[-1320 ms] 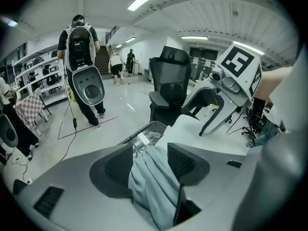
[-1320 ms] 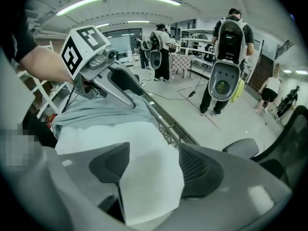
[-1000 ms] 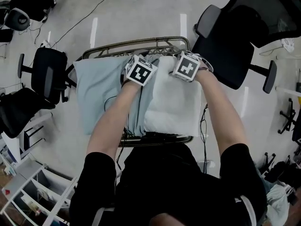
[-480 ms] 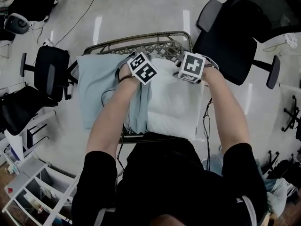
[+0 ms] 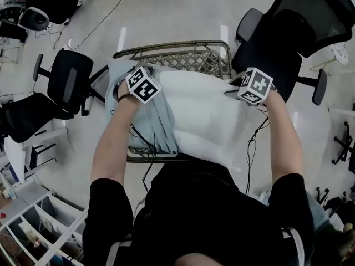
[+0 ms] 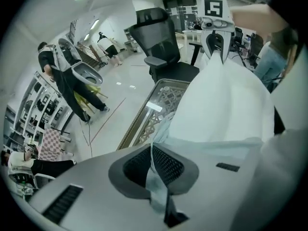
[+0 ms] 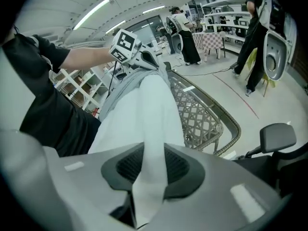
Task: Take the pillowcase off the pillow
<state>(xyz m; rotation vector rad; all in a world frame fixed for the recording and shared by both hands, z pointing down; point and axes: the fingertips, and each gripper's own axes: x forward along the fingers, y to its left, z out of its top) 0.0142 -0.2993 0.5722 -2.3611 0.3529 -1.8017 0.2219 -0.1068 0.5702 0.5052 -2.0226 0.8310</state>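
The white pillow [image 5: 208, 121] lies across a wicker bench [image 5: 183, 54], with the pale blue pillowcase [image 5: 152, 121] bunched over its left end. My left gripper [image 5: 140, 87] has just closed its jaws and is shut on a fold of the pillowcase [image 6: 155, 184]. At the pillow's right corner my right gripper [image 5: 254, 87] has just been closing; it is shut on white pillow fabric [image 7: 149, 177]. In the left gripper view [image 6: 156, 170] the pillow [image 6: 226, 100] stretches up to the right gripper. In the right gripper view [image 7: 150, 170] the pillow [image 7: 144, 109] runs to the pillowcase [image 7: 127, 78].
A large black office chair [image 5: 294, 32] stands behind the bench at right. Two smaller black chairs [image 5: 66, 82] stand at left. White shelving [image 5: 33, 226] sits at the lower left. A cable [image 5: 254, 146] hangs by the right arm. People stand in the background [image 7: 185, 25].
My hands have drawn apart, the left one leftward with the pillowcase, the right one rightward with the pillow corner. More white pillow shows, and the cloth is pulled taut between them.
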